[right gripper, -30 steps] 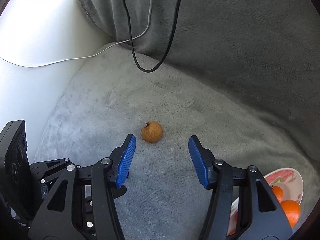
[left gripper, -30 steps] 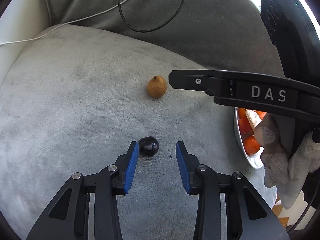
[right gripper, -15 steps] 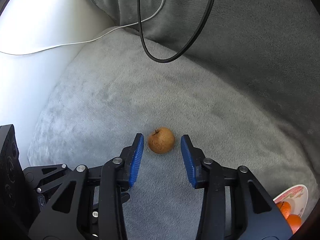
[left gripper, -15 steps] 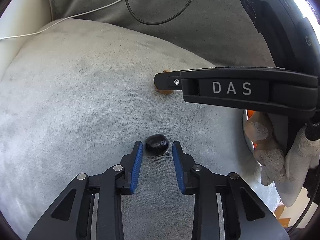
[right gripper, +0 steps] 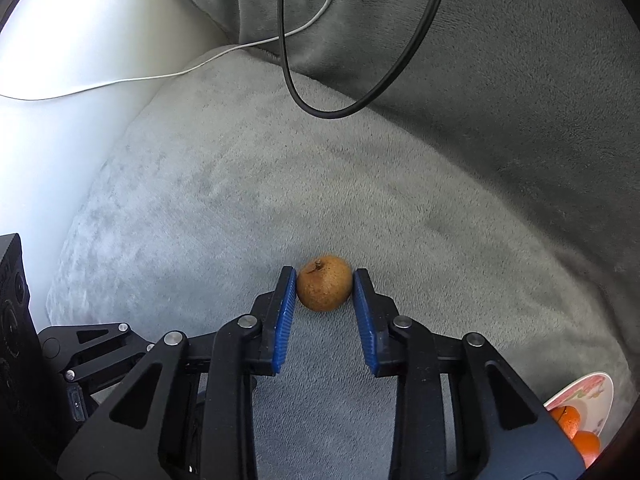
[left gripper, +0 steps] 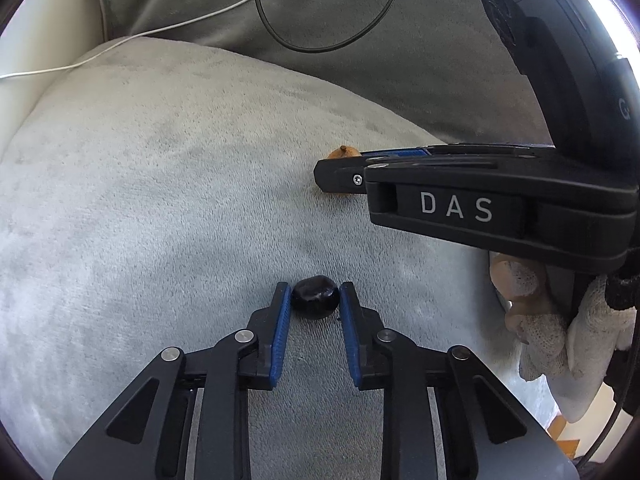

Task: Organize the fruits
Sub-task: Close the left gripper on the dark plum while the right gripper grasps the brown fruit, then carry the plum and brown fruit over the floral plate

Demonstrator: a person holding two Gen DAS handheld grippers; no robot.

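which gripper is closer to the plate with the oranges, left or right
Right, as far as I can tell. The right gripper, pinching the brown fruit, has the plate beside it; the left gripper, on the dark fruit, sits farther left.

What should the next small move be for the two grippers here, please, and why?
Probably lift both straight up: the left gripper pads pinch the dark fruit and the right gripper clamps the brown fruit, both resting on the cushion.
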